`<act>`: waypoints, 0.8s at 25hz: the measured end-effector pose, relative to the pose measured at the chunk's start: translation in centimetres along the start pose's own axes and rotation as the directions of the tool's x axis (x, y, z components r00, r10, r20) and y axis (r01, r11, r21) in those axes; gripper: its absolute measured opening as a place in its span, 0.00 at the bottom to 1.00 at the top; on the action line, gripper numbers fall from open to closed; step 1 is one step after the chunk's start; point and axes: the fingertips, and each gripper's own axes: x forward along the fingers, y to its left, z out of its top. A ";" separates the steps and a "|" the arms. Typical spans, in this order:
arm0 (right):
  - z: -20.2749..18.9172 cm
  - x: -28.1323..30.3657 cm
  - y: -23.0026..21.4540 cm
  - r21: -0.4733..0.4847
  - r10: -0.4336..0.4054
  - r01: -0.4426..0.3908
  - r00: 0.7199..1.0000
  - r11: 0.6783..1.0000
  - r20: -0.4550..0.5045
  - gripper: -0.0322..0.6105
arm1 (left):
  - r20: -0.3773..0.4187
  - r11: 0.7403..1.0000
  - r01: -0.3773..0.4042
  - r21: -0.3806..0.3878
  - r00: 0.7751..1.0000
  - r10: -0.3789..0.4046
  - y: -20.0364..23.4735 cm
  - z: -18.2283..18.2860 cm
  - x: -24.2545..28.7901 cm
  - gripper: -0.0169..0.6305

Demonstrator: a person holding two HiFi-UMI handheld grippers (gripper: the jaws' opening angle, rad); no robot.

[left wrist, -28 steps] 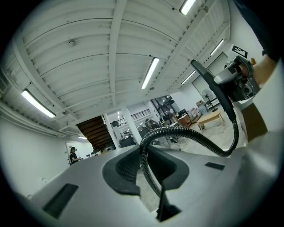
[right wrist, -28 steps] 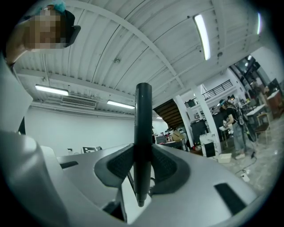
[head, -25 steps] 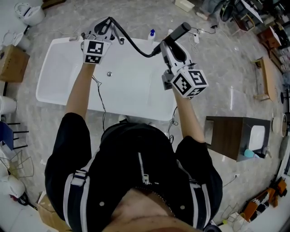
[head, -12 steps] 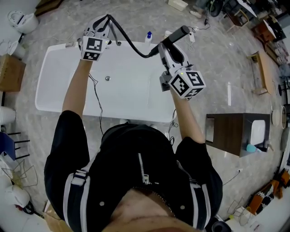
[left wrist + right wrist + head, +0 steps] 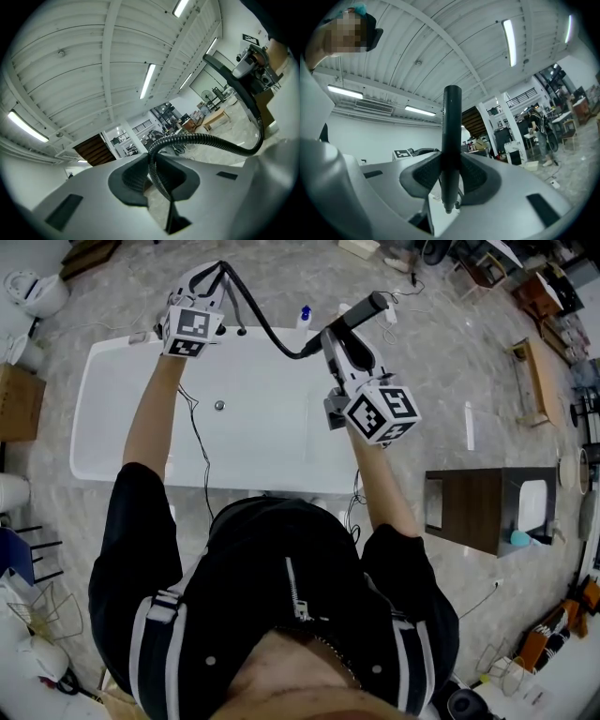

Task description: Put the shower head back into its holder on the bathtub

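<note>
Shower head (image 5: 367,306) is held in the right gripper (image 5: 339,332), with the jaws clamped on its dark handle. In the right gripper view the handle is seen upright between the pads, its lower end poking out below them. Left gripper (image 5: 208,279) is closed narrow on the black corrugated hose (image 5: 267,329), near the far rim of the bathtub (image 5: 103,442). The hose is draped in a sagging arc between the two grippers.

The head is thus carried in the air above the tub's far right side and is not seated. The holder can't be picked out with confidence. Small chrome fittings (image 5: 242,330) are seen on the far rim just beside the left gripper, and the holder is presumed to be there.

Step in hand, as judged: the head is being carried toward the holder, with the hose managed by the left.

To be done well:
- Handle to be gripped firmly, since a smooth round shaft is likely to twist in the pads.
- Hose slack to be fed by the left so the head isn't tugged off line, and kinks avoided.
- Handle to be lined up with the holder's axis first, then lowered in from above rather than pushed sideways.
- Right jaws to be opened only once the head is seen resting in the holder, otherwise a drop into the tub is risked.
</note>
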 end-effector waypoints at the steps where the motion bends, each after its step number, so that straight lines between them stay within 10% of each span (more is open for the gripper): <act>1: -0.2 0.1 0.0 0.003 -0.005 0.005 1.000 1.000 -0.003 0.25 | -0.008 1.000 0.003 -0.002 1.000 -0.003 0.0 -0.6 0.2 0.13; 20: -3.3 3.6 0.1 0.023 -0.072 0.073 0.997 0.997 -0.036 0.25 | -0.033 0.998 0.046 -0.038 0.998 -0.047 1.0 -6.7 2.2 0.13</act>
